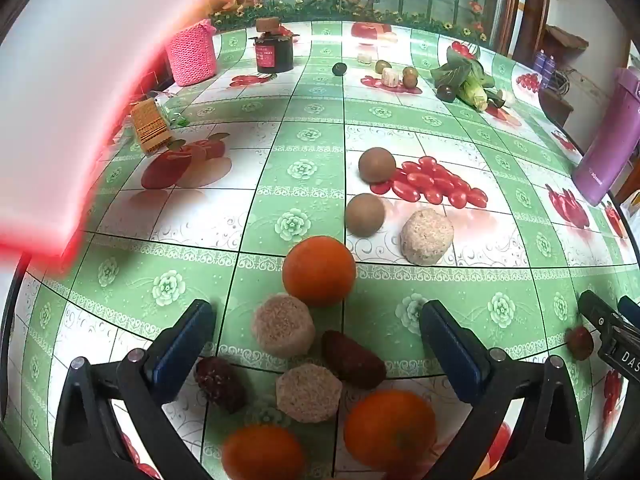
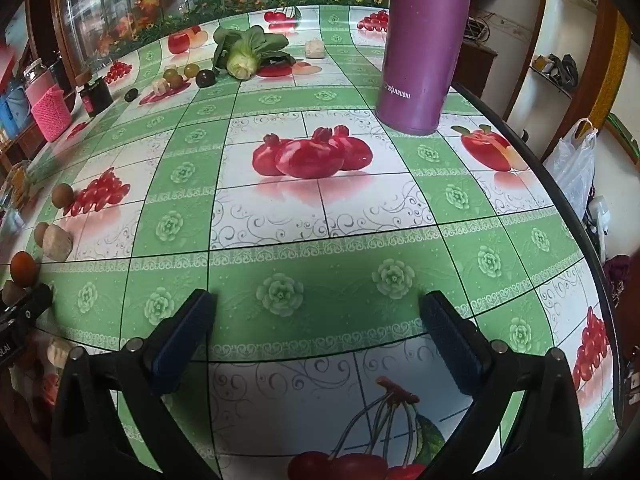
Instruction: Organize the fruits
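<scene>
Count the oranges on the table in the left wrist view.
3. One orange sits ahead of the open left gripper, touching a beige puck. Two lie nearer the camera: one at bottom centre, one at lower right. More may be hidden below the frame.

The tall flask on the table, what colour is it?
Purple flask with white lettering near its base, clearest in the right wrist view.

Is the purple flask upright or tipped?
Upright. The purple flask stands on its base on the tablecloth in the right wrist view; its top is cut off by the frame.
</scene>
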